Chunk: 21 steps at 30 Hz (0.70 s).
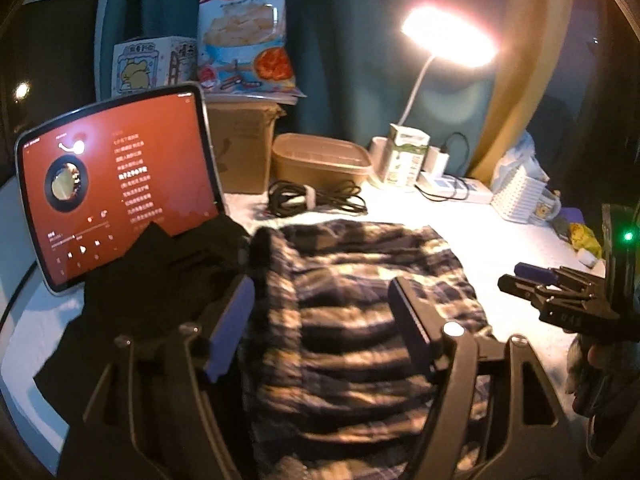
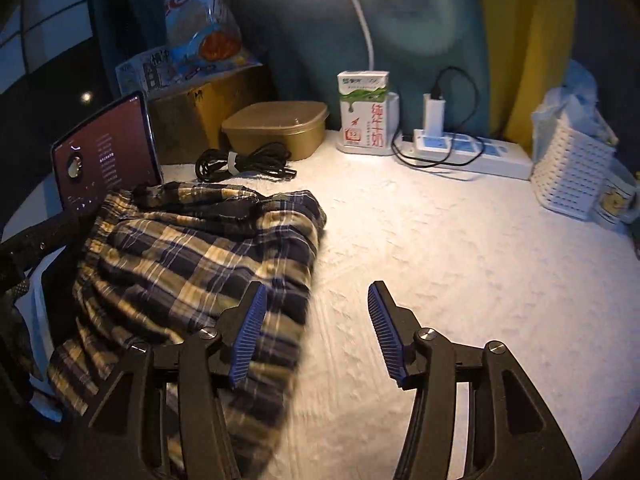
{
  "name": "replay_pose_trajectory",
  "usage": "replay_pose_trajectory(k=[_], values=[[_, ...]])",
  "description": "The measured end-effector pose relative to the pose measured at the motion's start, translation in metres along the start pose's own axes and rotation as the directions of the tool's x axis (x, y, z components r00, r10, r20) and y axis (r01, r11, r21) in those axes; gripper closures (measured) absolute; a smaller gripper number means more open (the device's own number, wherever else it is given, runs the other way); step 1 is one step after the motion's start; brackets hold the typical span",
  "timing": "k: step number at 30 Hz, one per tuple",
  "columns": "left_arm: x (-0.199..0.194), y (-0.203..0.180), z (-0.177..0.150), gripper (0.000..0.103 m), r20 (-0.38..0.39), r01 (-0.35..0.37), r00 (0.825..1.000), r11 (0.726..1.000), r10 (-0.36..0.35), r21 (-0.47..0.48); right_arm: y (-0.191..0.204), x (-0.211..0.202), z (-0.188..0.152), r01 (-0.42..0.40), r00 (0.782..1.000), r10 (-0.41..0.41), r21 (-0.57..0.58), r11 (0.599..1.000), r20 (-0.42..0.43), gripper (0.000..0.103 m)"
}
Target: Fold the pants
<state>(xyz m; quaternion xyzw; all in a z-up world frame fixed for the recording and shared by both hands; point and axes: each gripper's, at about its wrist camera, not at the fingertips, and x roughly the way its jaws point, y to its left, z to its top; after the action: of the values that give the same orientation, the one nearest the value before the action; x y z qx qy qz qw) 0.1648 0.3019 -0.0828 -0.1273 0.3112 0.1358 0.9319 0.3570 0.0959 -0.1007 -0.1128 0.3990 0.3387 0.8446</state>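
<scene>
The plaid pants [image 1: 352,360], navy and cream, lie folded in a thick bundle on the white fluffy table cover [image 2: 440,260]. In the left wrist view my left gripper [image 1: 320,286] hangs open just above the bundle, with cloth showing between its blue pads but not pinched. My right gripper [image 2: 317,290] is open too. Its left finger hovers over the right edge of the pants [image 2: 192,256] and its right finger over bare cover. The right gripper [image 1: 510,276] also shows at the right of the left wrist view, held by a hand, clear of the cloth.
A lit tablet [image 1: 120,184] leans at the left with a black cloth [image 1: 160,280] in front of it. Along the back stand a brown lidded container [image 2: 276,128], coiled cable [image 2: 240,162], milk carton [image 2: 364,112], power strip [image 2: 472,152] and lamp [image 1: 448,36]. A white basket [image 2: 572,176] and mug [image 2: 616,200] sit right.
</scene>
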Motion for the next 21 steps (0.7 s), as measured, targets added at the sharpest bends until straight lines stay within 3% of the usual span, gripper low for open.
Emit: replay_pose_trajectory(k=[14,21], values=[[-0.036,-0.061,-0.020,0.032,0.014,0.109,0.994,0.991,-0.111,0.082,-0.019,-0.076,-0.039,0.067,0.995,-0.070,0.049,0.997,0.075,0.047],[-0.059,-0.092,-0.028,0.032,0.032,0.160,0.986,0.978,-0.166,0.131,-0.027,-0.127,-0.059,0.116,0.982,-0.125,0.068,0.991,0.143,0.047]])
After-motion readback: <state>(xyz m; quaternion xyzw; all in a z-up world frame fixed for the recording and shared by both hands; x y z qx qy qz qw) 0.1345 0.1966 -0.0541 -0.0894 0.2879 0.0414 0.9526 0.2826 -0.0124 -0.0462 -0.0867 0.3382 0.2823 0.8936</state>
